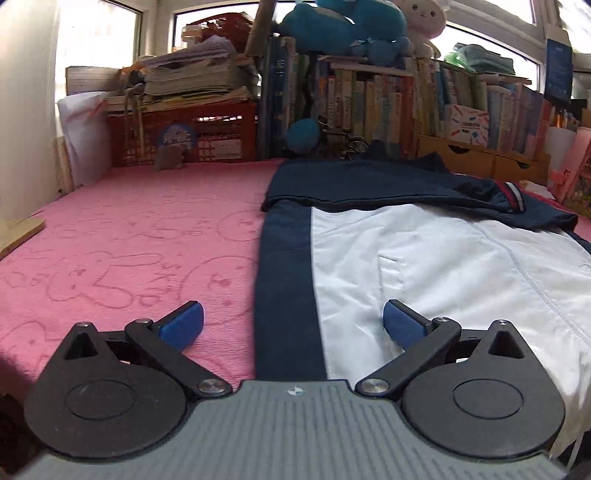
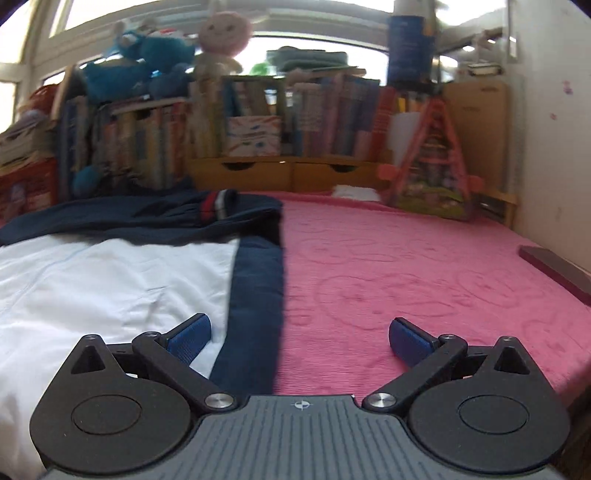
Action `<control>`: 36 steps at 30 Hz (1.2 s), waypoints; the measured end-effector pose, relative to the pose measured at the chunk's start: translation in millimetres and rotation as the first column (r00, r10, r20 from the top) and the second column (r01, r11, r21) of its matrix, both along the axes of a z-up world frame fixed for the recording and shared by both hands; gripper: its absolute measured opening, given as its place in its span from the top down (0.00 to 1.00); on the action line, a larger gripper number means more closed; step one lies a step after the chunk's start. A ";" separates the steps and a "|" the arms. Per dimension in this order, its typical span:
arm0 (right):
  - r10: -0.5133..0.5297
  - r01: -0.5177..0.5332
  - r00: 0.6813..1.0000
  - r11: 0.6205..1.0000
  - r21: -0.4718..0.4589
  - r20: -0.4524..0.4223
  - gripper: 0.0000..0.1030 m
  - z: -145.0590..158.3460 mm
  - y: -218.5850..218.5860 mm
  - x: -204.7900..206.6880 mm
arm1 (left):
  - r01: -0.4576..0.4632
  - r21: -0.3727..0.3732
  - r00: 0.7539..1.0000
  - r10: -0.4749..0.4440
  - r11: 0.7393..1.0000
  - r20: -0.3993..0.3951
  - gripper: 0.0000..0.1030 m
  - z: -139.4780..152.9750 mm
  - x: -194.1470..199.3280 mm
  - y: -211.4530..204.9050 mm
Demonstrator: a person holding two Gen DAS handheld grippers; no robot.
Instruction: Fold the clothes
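Observation:
A white and navy jacket [image 1: 424,258] lies flat on the pink bed cover [image 1: 129,251]. Its navy sleeves [image 1: 369,181] are folded across the far end, one cuff striped red and white [image 1: 514,195]. My left gripper [image 1: 293,321] is open low over the jacket's near left edge, its jaws either side of the navy side stripe [image 1: 286,288]. In the right wrist view the same jacket [image 2: 110,280] fills the left half. My right gripper [image 2: 300,338] is open over the navy stripe [image 2: 256,306] along the jacket's right edge, with nothing held.
Book-filled shelves [image 1: 388,99] with plush toys [image 1: 347,26] on top, a red crate [image 1: 184,133] with stacked papers and wooden drawers [image 2: 288,173] line the far side of the bed. A pink toy house [image 2: 432,170] stands at the far right, near a wall [image 2: 554,129].

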State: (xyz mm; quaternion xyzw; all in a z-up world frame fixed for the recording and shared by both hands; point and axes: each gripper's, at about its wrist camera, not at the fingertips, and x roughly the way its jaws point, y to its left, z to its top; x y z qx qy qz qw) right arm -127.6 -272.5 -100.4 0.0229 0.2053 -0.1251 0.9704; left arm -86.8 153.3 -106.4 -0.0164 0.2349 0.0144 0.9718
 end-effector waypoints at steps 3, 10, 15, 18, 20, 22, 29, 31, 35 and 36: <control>-0.043 0.045 0.999 0.998 -0.042 0.029 0.00 5.6 12.6 -7.6 | -0.059 -0.043 0.998 0.060 0.997 0.035 0.00 6.5 -8.6 -6.9; 0.168 -0.136 0.957 0.980 -0.145 0.235 0.00 12.8 104.1 -40.0 | -0.010 -0.127 0.976 0.037 0.992 0.215 0.00 11.5 -14.0 -52.6; 0.379 -0.342 0.907 0.917 -0.204 0.183 0.00 -5.5 150.3 -40.1 | 0.015 -0.036 0.987 -0.009 0.999 0.162 0.00 -10.2 -9.6 -79.2; 0.388 -0.360 0.905 0.917 -0.173 0.174 0.00 -13.5 152.8 -37.6 | 0.020 0.069 0.987 -0.031 0.997 0.160 0.00 -20.7 -11.1 -86.9; 0.359 -0.339 0.917 0.931 -0.132 0.174 0.00 -15.0 145.7 -33.9 | 0.028 0.096 0.985 -0.044 0.995 0.167 0.00 -21.0 -14.4 -84.0; 0.330 -0.321 0.932 0.944 -0.081 0.150 0.00 -11.7 132.7 -27.6 | 0.031 0.104 0.990 -0.044 0.994 0.134 0.00 -14.6 -13.4 -74.4; 0.664 -0.591 0.718 0.740 0.320 -0.208 0.00 53.0 33.0 -24.7 | 0.258 -0.363 0.938 -0.322 0.895 -0.125 0.00 24.1 -30.4 33.8; 0.710 -0.580 0.656 0.692 0.430 -0.256 0.00 56.0 7.0 -28.6 | 0.214 -0.518 0.920 -0.349 0.829 -0.178 0.00 13.1 -35.0 57.8; 0.693 -0.566 0.622 0.720 0.402 -0.365 0.00 30.7 -3.2 -32.0 | 0.130 -0.570 0.922 -0.310 0.811 -0.232 0.00 -8.7 -39.8 65.5; 0.683 -0.570 0.621 0.730 0.378 -0.384 0.01 21.4 -1.4 -32.3 | 0.117 -0.576 0.921 -0.306 0.809 -0.242 0.00 -13.2 -38.5 63.1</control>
